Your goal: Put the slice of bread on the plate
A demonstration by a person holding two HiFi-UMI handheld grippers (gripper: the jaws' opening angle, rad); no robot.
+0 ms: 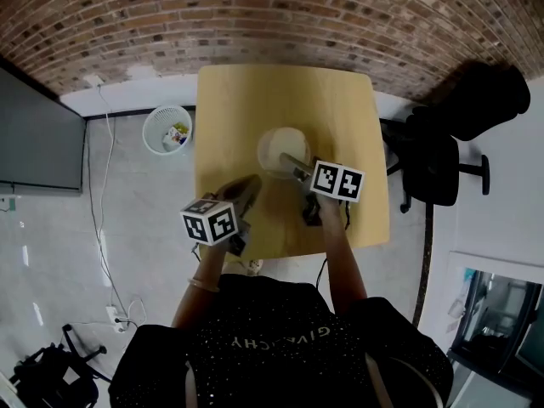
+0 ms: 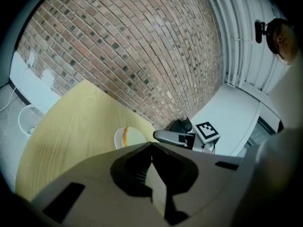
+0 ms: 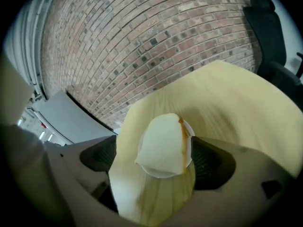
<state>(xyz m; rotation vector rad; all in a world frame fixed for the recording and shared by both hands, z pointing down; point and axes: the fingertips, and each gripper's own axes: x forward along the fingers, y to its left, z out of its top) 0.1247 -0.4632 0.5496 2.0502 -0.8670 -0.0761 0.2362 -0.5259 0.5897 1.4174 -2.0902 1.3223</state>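
We hold the right gripper (image 1: pixel 296 163) with its jaws spread wide and gripping nothing. It is angled downward over the plate (image 3: pixel 161 174), and the forearm reaches forward from the body. The slice of bread (image 3: pixel 163 143) lies flat on the plate, framed between the jaws but clear of both pads. Its crust edge faces the right jaw.

We hold the left gripper (image 2: pixel 151 144) with its jaws closed together and empty. It sits nearer the front edge of the bench (image 1: pixel 255 100), left of the plate, aimed almost level toward the brick wall (image 2: pixel 142 46).
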